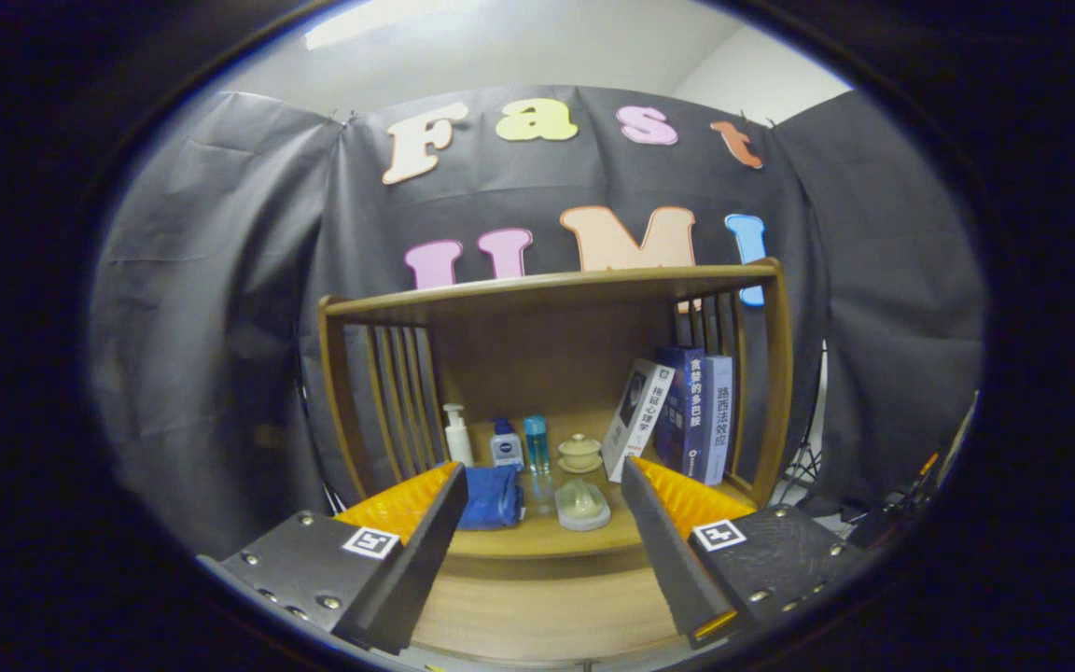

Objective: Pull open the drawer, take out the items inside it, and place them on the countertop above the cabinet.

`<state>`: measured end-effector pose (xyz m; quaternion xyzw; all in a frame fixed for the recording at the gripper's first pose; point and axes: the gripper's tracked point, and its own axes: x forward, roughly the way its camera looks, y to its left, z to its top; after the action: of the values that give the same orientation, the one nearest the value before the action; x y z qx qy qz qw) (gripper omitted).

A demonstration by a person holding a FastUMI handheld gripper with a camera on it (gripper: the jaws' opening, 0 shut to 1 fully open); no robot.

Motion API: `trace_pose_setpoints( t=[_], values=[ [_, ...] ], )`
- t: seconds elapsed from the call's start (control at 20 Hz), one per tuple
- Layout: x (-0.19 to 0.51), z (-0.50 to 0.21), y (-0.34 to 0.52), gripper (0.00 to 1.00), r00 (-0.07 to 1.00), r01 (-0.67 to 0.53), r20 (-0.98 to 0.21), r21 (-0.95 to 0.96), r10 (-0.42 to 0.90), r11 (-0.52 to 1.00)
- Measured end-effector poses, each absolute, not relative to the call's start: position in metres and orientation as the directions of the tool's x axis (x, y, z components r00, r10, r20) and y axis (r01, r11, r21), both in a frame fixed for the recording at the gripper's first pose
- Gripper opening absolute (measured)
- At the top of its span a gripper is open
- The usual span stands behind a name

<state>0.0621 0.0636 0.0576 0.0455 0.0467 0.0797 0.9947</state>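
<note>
Hand-held gripper [537, 495] is wide apart, nothing between the fingers, touching nothing. It hangs in front of the wooden cabinet [551, 327], aimed at the open shelf.

Drawer front [547, 611] sits low between the fingers, below the shelf edge; looks flush, can't tell for sure. Drawer contents hidden.

Desk [547, 537], i.e. the cabinet's countertop, runs just beyond the fingertips, under a top board on slatted sides.

On the desk, near to far:
- Folded blue cloth [491, 497] near edge, just beside the left finger, partly hidden by it.
- Pale lidded dish [582, 505] right of the cloth, roughly centred between the fingers, near edge.
- White pump bottle [457, 436] far left, upright, next to the left slats.
- Small white bottle with blue cap [506, 445] just right of it.
- Clear blue bottle [537, 442] right again, upright.
- Pale lidded cup on a saucer [580, 453] right of the bottles, behind the dish.
- Books far right: white book [635, 420] leaning right against a dark blue book [682, 411], then a lighter blue book [718, 420] by the right slats, both upright.

Black cloth wall [220, 327] behind and to both sides of the cabinet.
</note>
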Motion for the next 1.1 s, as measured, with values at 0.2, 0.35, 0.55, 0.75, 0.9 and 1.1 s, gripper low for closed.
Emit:
trace_pose_setpoints(
  t=[0.2,0.35,0.55,0.75,0.9,1.1],
  values=[
    [0.010,0.038,0.058,0.98,0.985,-0.146,-0.080,0.108,0.155,0.983],
    [-0.019,0.004,0.043,0.99,0.988,-0.113,-0.098,0.040,0.116,0.993],
    [-0.048,-0.034,0.027,0.99,0.990,-0.091,-0.101,0.026,0.093,0.995],
    [-0.068,-0.078,0.017,0.99,0.986,-0.091,-0.140,-0.008,0.089,0.996],
    [-0.074,-0.112,0.016,0.99,0.976,-0.097,-0.194,-0.006,0.094,0.995],
    [-0.073,-0.148,0.017,0.99,0.965,-0.102,-0.241,0.008,0.101,0.995]
  ],
)
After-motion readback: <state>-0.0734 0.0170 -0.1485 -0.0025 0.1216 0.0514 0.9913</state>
